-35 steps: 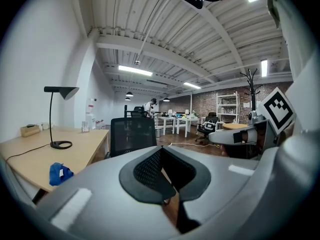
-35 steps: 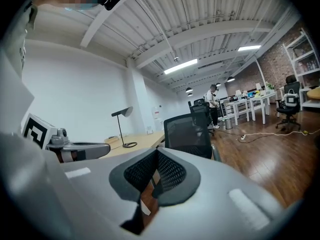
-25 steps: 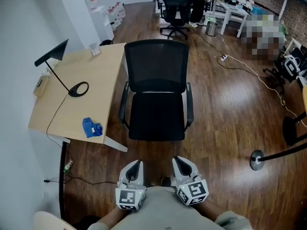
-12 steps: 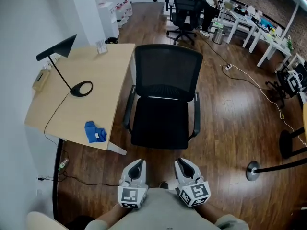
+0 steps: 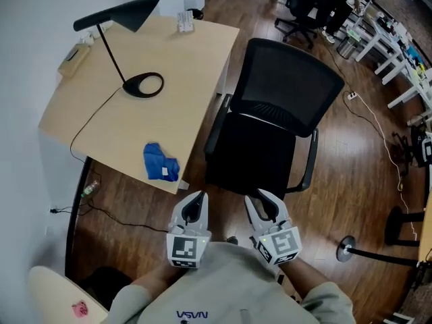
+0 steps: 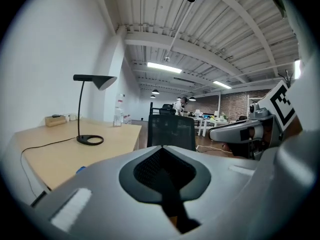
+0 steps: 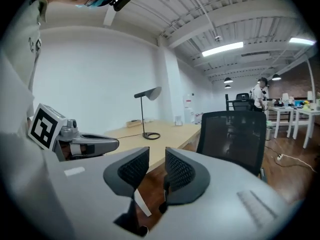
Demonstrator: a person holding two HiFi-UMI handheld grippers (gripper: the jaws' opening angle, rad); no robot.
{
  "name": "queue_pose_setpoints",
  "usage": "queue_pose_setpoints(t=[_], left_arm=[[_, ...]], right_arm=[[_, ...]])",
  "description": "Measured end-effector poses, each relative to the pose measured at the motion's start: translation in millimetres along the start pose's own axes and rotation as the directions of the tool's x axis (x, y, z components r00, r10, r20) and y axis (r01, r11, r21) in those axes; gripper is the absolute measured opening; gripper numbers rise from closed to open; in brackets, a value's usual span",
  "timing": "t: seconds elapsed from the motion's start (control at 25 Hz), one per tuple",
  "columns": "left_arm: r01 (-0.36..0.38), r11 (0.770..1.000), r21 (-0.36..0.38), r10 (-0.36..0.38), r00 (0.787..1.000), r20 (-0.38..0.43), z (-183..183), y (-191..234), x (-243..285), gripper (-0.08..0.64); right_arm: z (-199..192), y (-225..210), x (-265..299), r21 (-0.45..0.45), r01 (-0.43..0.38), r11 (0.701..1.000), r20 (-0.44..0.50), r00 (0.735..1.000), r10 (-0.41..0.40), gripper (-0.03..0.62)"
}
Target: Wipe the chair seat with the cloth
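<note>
Well, the biggest thing around me is the dark, glossy plank floor (image 5: 351, 181), which runs from the person's feet to the far end of a long office. A plain white wall (image 5: 27, 59) closes the left side. Overhead, the white beamed ceiling (image 6: 200, 39) carries strip lights.

A pale wooden rectangular desk (image 5: 182, 79) stands against that wall, its top mostly bare. Just to its right sits the black office chair with a mesh back (image 5: 287, 86) and curved armrests. Its flat black seat (image 5: 260, 157) faces the person, and nothing lies on it. More black office chairs (image 5: 307, 5) and white tables (image 5: 398, 52) stand far off at the back. A thin white cable (image 5: 378, 130) trails over the floor to the chair's right, and a round black stand base (image 5: 347, 248) sits near the person's right side.

On the desk, a black lamp with a pointed shade (image 5: 125, 13) rises from a ring-shaped base (image 5: 142, 84), its cord running off the desk's left edge. A small tan box (image 5: 72, 56) rests at the wall side.

The small crumpled blue cloth (image 5: 160, 163) lies on the desk by the near edge, close to the corner beside the chair but apart from the seat.

Both tools are held low at the person's waist, pointing toward the chair, well short of cloth and seat. The left gripper (image 5: 196, 201) has its jaws pressed together on nothing. The right gripper (image 5: 262, 202) has its jaws opening, with only floor showing in the gap.
</note>
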State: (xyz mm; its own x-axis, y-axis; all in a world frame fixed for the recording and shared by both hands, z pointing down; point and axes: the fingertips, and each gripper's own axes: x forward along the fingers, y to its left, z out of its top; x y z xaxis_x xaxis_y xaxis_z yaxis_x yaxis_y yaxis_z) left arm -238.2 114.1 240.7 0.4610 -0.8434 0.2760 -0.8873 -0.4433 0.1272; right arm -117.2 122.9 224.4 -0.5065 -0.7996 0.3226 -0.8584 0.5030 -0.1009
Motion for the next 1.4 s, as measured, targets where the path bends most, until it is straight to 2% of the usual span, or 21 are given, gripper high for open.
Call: queue_pose_setpoints(t=[0.28, 0.48, 0.6, 1.0, 1.2, 1.4], left_arm=[[-0.142, 0.989, -0.043, 0.143, 0.990, 0.003, -1.3, 107.4, 1.5, 0.004], [-0.255, 0.965, -0.061, 0.254, 0.967, -0.029, -12.1, 175.2, -10.7, 0.003], [-0.297, 0.953, -0.064, 0.294, 0.954, -0.053, -19.9, 205.2, -17.2, 0.004], [-0.378, 0.924, -0.054, 0.369, 0.921, -0.127, -63.3, 255.9, -22.5, 0.003], [-0.387, 0.920, -0.059, 0.374, 0.914, -0.157, -82.9, 268.4, -15.4, 0.004], [-0.393, 0.918, -0.059, 0.379, 0.910, -0.171, -91.6, 275.4, -10.3, 0.005]], right_arm=[[11.9, 66.8, 114.8, -0.069, -0.179, 0.981, -0.072, 0.982, 0.174, 0.135], [1.6, 112.9, 183.0, -0.083, -0.289, 0.954, -0.137, 0.951, 0.276, 0.144], [-12.1, 136.9, 219.6, -0.077, -0.336, 0.939, -0.184, 0.930, 0.318, 0.160], [-75.1, 170.9, 299.0, -0.100, -0.389, 0.916, -0.363, 0.871, 0.330, 0.184], [-109.9, 171.3, 310.3, -0.103, -0.398, 0.911, -0.450, 0.836, 0.314, 0.190], [-143.3, 178.9, 313.7, -0.118, -0.435, 0.893, -0.529, 0.789, 0.314, 0.201]])
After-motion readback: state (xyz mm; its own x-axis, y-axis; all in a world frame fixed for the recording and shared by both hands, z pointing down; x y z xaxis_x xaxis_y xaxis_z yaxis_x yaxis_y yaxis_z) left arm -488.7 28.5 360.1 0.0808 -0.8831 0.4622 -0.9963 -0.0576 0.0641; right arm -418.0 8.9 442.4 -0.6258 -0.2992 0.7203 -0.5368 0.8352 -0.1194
